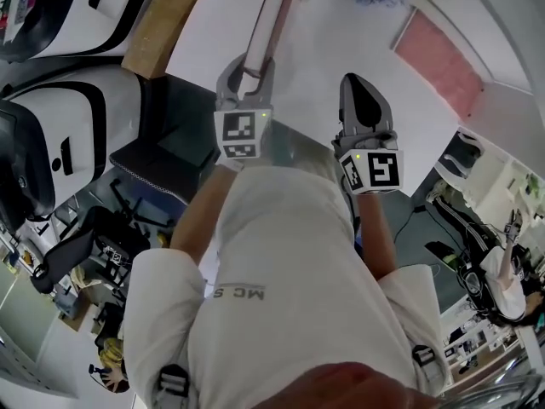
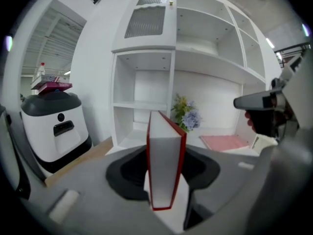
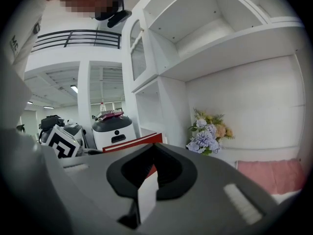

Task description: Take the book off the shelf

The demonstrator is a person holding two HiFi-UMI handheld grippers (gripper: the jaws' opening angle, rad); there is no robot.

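A book with a red cover and white page block [image 2: 165, 163] stands on edge between the jaws of my left gripper [image 2: 166, 202], which is shut on it. In the head view the book [image 1: 268, 15] sticks out forward from the left gripper [image 1: 245, 73], over the front of the white shelf unit [image 1: 341, 32]. My right gripper [image 1: 366, 100] is beside it to the right, jaws together and holding nothing. The right gripper view shows the red book [image 3: 132, 143] off to its left. The shelf unit [image 2: 146, 104] stands just ahead.
A bunch of flowers [image 2: 186, 116] and a pink mat [image 2: 225, 142] lie on the shelf's lower board. A white and black machine [image 2: 54, 126] stands on the floor at the left, beside a wooden board [image 1: 166, 20]. A person's pale trousers fill the lower head view.
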